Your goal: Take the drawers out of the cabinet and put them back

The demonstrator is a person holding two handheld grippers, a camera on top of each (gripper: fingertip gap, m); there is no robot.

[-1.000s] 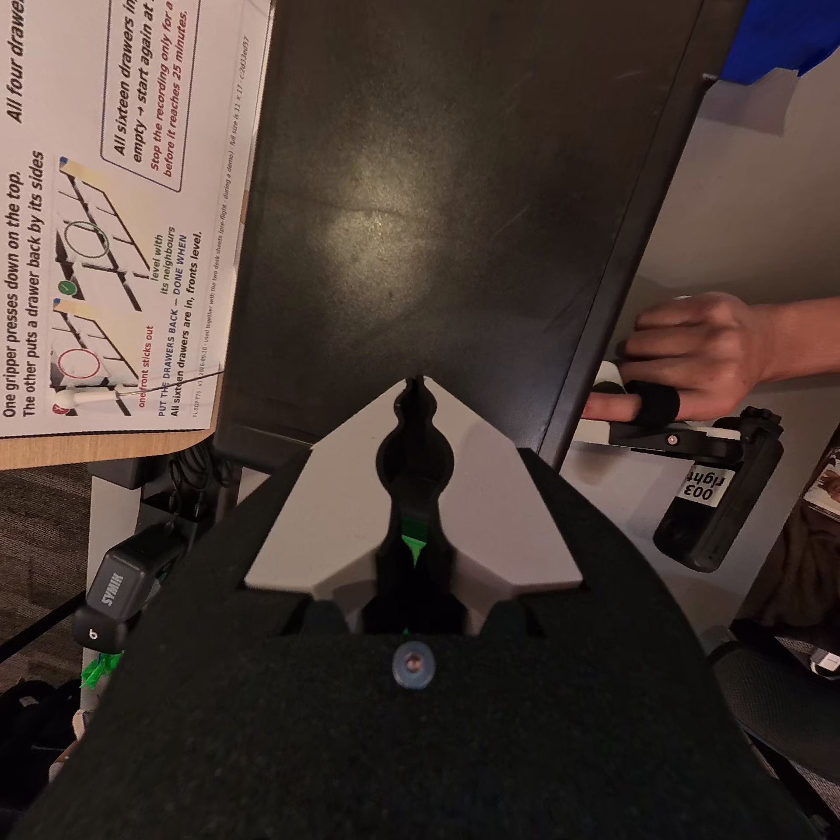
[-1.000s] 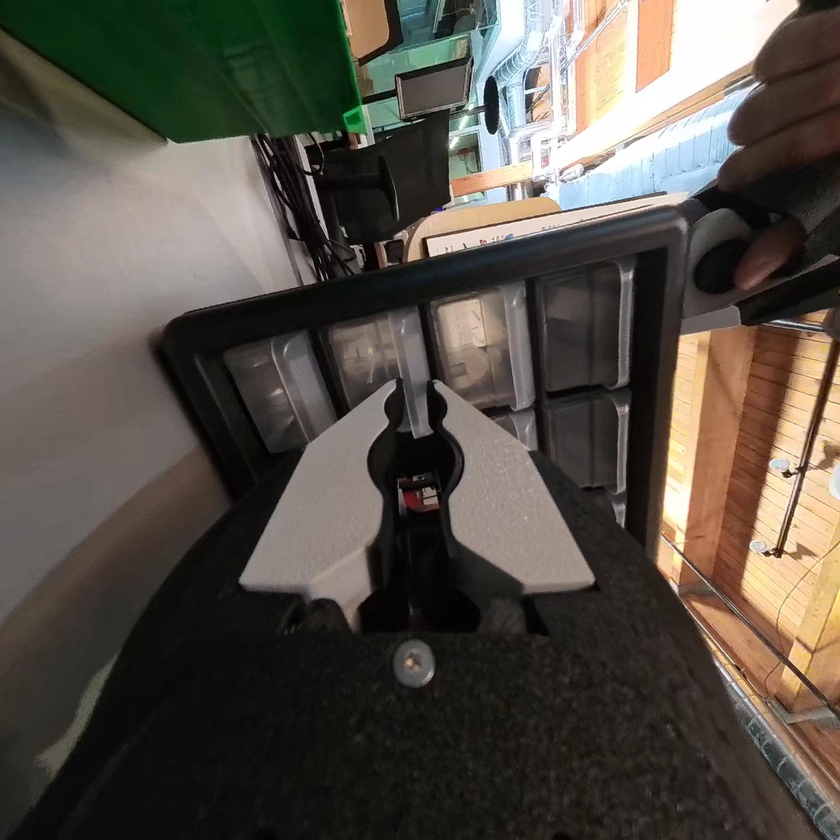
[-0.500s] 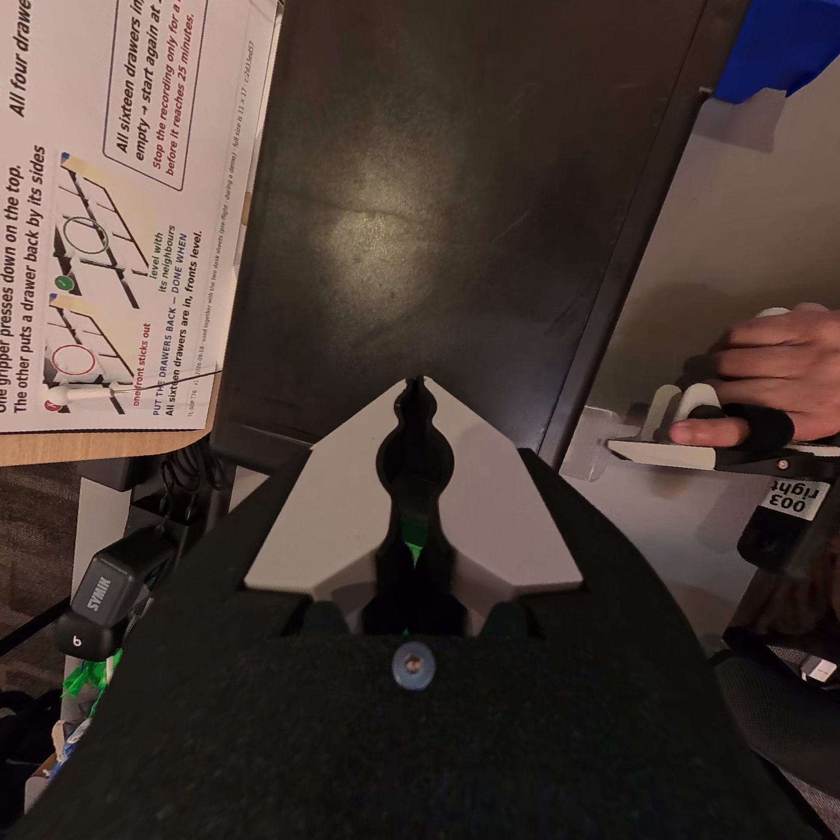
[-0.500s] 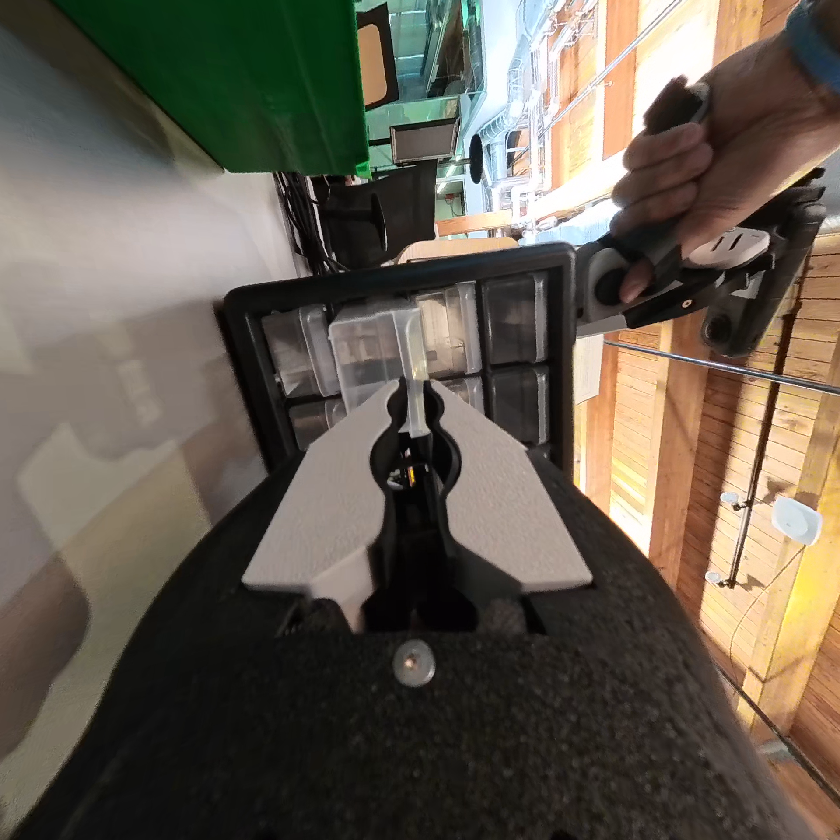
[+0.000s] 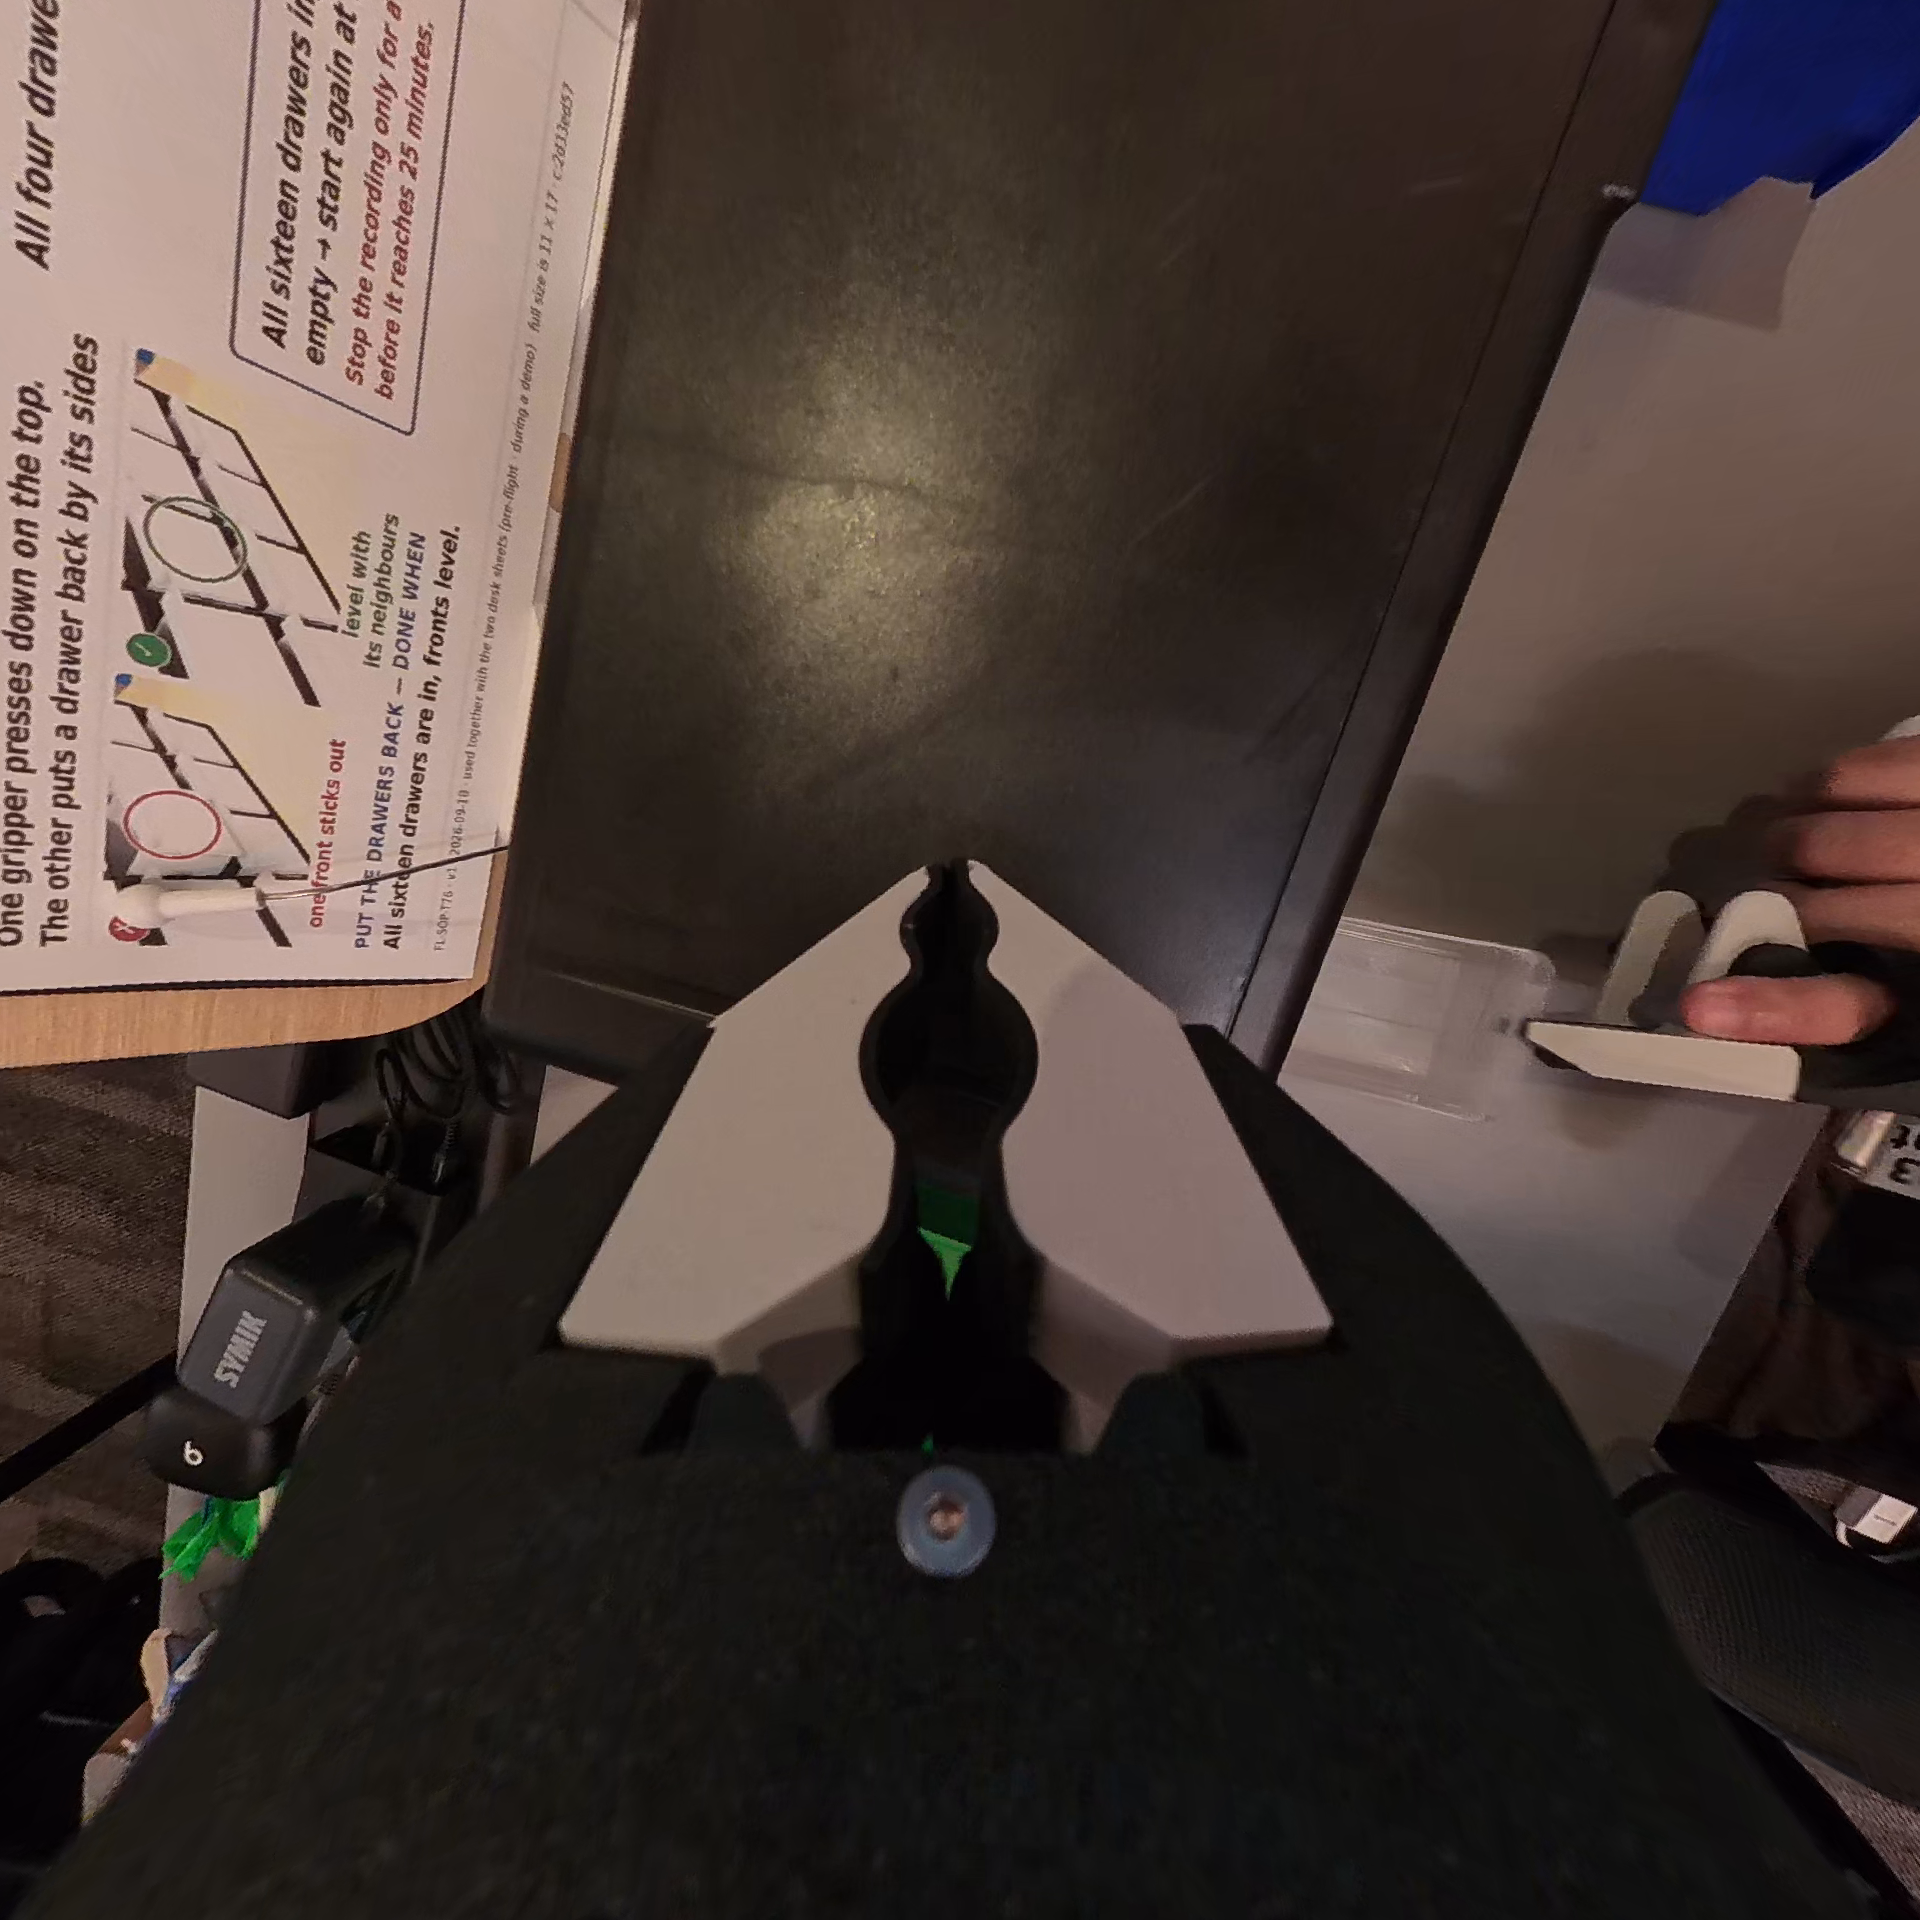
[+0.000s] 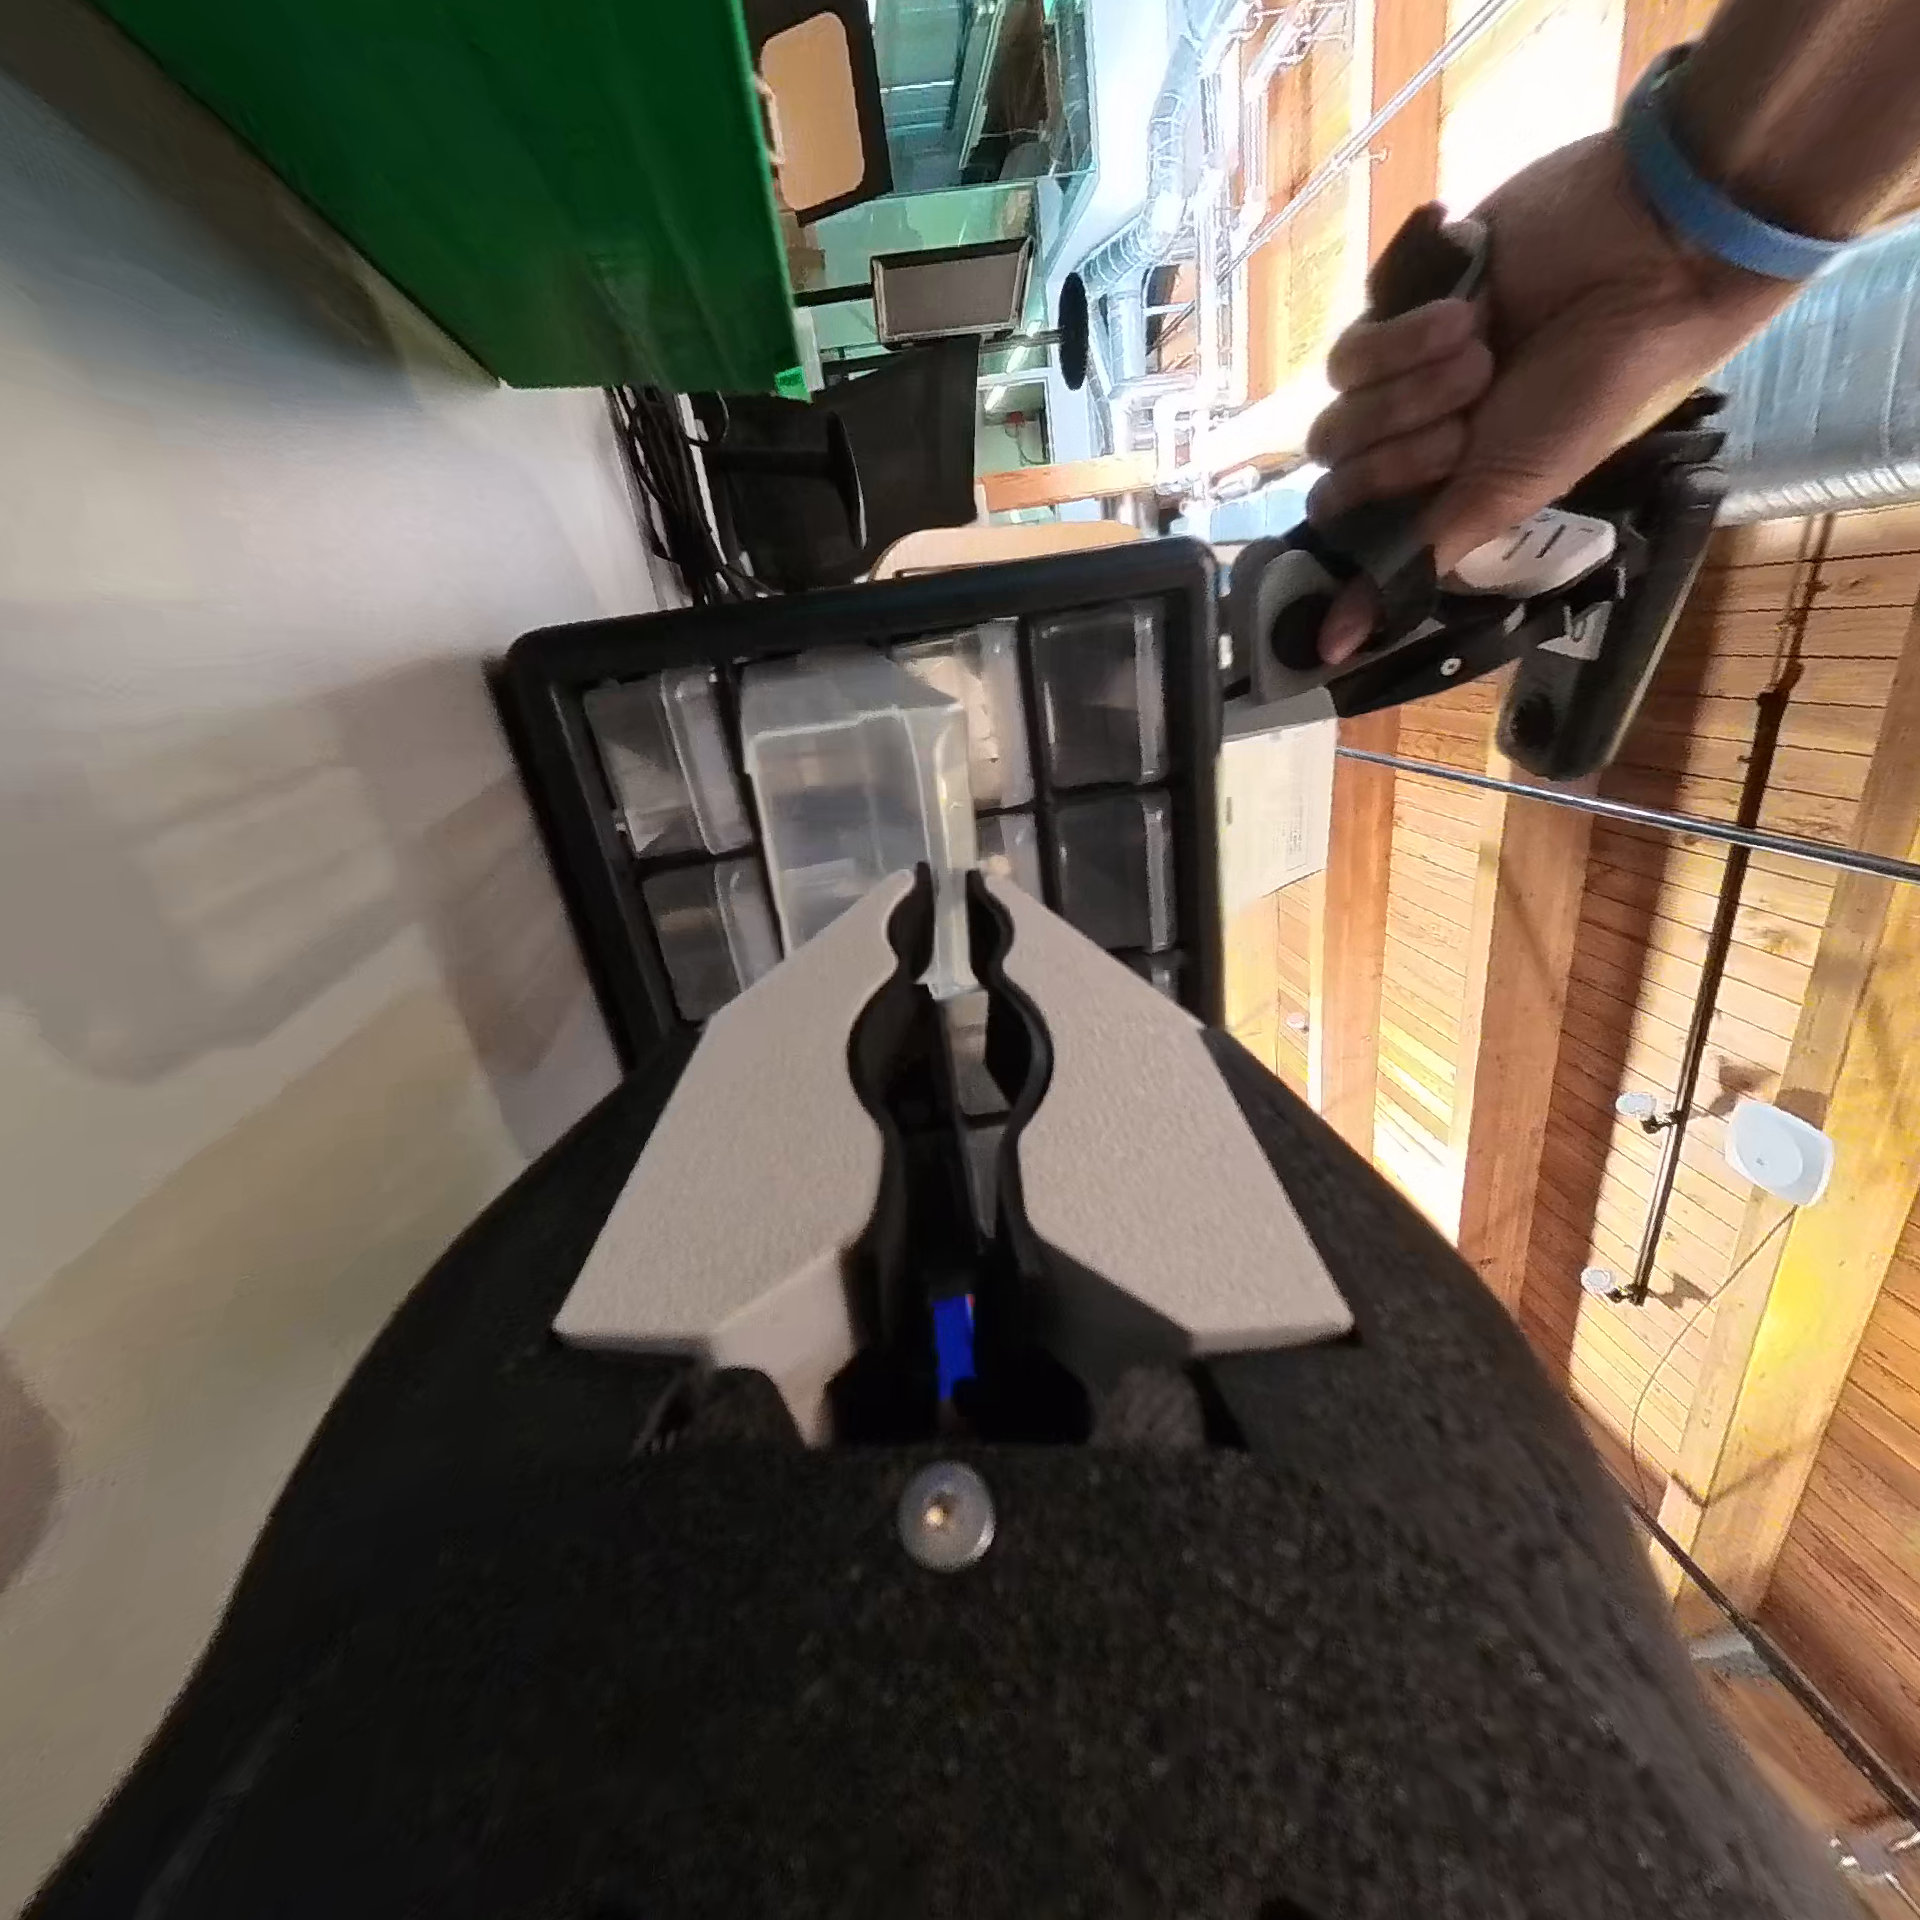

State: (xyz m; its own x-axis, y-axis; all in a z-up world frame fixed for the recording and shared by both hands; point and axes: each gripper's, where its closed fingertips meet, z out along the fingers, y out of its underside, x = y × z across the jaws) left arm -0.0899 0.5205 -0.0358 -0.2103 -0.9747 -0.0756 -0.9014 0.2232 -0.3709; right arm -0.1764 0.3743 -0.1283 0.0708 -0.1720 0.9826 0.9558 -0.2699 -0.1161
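The black cabinet (image 6: 1195, 748) holds clear plastic drawers in a grid; its flat black top (image 5: 987, 468) fills the left wrist view. My left gripper (image 5: 954, 871) is shut and empty, with its tips pressed on that top. My right gripper (image 6: 948, 883) is shut on the front handle of a clear drawer (image 6: 842, 790), which sticks well out of the cabinet front. In the left wrist view the drawer (image 5: 1403, 1008) shows beyond the cabinet's right edge, held by the right gripper (image 5: 1538, 1029). The left gripper (image 6: 1278, 717) also shows in the right wrist view, on the cabinet.
A printed instruction sheet (image 5: 239, 468) lies on a wooden desk left of the cabinet. A black power adapter (image 5: 260, 1351) and cables hang below the desk edge. A white wall (image 5: 1662, 571) is to the right. A green panel (image 6: 468, 156) hangs beside the cabinet.
My right gripper has pulled the clear drawer steadily out of the cabinet and away from it. My left gripper has stayed shut on the cabinet top.
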